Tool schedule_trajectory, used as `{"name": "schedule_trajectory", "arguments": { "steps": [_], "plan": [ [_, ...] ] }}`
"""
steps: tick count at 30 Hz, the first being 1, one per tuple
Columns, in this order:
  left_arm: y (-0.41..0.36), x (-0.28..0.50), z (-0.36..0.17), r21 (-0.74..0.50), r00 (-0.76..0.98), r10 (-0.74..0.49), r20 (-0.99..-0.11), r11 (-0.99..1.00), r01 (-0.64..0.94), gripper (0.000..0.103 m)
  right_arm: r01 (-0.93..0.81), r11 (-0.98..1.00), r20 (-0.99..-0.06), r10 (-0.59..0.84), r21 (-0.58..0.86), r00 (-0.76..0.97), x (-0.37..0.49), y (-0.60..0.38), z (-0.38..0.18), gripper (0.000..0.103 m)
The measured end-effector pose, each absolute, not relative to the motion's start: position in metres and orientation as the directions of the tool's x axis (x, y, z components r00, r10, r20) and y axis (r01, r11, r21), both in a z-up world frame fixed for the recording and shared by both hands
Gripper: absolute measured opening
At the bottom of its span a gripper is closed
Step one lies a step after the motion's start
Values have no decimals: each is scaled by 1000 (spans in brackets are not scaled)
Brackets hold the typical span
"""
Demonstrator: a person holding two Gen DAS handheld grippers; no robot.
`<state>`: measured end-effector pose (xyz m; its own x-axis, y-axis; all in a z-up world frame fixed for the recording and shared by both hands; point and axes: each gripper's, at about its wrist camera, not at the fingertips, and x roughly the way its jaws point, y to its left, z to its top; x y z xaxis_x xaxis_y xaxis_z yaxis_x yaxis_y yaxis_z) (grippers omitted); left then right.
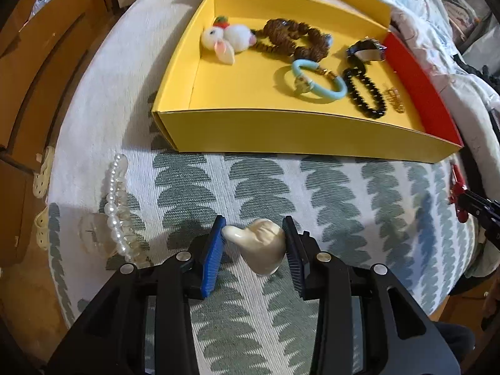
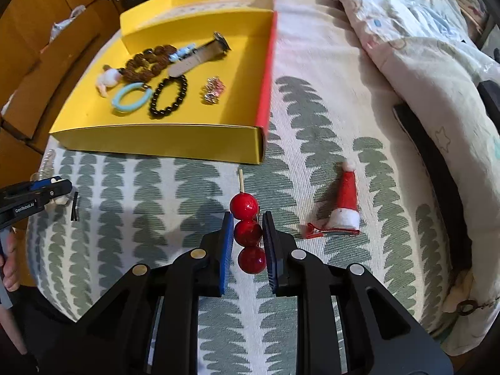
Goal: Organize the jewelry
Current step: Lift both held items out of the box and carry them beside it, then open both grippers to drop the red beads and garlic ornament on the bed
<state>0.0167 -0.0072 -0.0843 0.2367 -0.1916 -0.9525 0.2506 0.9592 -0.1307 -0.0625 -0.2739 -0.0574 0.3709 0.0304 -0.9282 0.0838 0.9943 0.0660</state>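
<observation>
Mid-carry, by the look of it: two pieces lifted, box not yet reached. Cream glossy ornament [image 1: 261, 250], smooth and lumpy like a molar or a thumbs-up fist, pinched between the ribbed blue pads of the left gripper [image 1: 253, 234], short of the yellow box [image 1: 281, 131] and above the leaf-patterned woven cloth [image 1: 312, 187]. Skewer of three shiny red balls [image 2: 248, 232], thin wooden stick at the top, clamped at the middle ball by the narrow-set right gripper [image 2: 247, 231], likewise near the box's front wall.

Inside the cardboard box: fluffy white bunny charm [image 1: 225, 39], brown knobbly bead string [image 1: 293, 39], pale blue rubbery bangle [image 1: 318, 81], black bead bracelet [image 1: 364, 92], watch [image 1: 367, 50].

Next, probably: over the front wall, down onto bare yellow floor, release of both.

Left of the box, on the cloth: pearl strand [image 1: 117, 206]. Right of it: felt Santa-hat clip [image 2: 343, 206], still to be collected.
</observation>
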Motion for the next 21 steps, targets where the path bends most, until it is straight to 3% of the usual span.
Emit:
{"name": "schedule_trajectory", "arguments": {
  "steps": [17, 21],
  "plan": [
    [-6, 31, -99, -115, 236, -174, -956, 963, 242, 38, 123, 992, -945, -43, -3, 325, -44, -279, -82, 24],
    [-5, 29, -87, -124, 249, -185, -951, 962, 242, 53, 121, 993, -933, -47, -3, 357, -50, -278, -68, 25]
  ]
}}
